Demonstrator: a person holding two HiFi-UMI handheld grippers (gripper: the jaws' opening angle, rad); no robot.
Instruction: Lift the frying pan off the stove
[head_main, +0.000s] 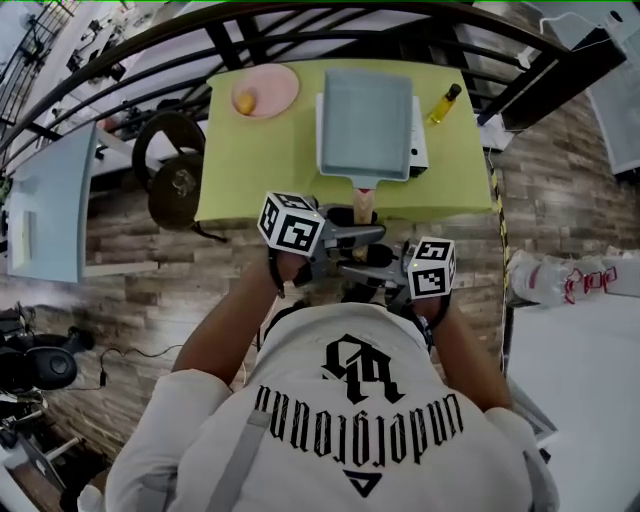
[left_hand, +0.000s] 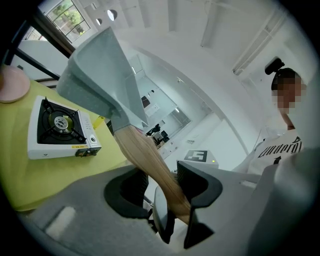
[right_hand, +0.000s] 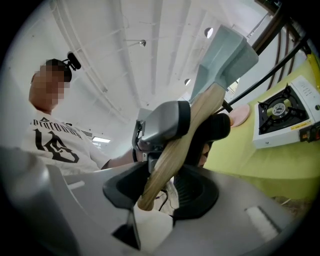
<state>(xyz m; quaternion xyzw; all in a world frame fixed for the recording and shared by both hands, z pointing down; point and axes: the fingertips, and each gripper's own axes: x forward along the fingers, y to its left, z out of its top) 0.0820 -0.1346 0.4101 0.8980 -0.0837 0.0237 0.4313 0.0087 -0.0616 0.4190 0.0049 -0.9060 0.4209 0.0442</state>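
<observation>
A grey rectangular frying pan (head_main: 365, 120) hangs above the white gas stove (head_main: 419, 150) on the yellow-green table (head_main: 255, 165). In the left gripper view the pan (left_hand: 100, 75) is raised and tilted, clear of the stove (left_hand: 60, 127). The pan's wooden handle (head_main: 365, 202) points toward me. My left gripper (head_main: 352, 233) is shut on the handle (left_hand: 150, 160), higher up it. Beside it, my right gripper (head_main: 368, 262) is shut on the handle's end (right_hand: 170, 155), with the pan (right_hand: 222, 55) up ahead and the stove (right_hand: 287, 115) below right.
A pink plate (head_main: 265, 90) with a yellow fruit sits at the table's far left. An oil bottle (head_main: 445, 103) stands right of the stove. A black chair (head_main: 175, 170) is left of the table. Black railing arches behind it.
</observation>
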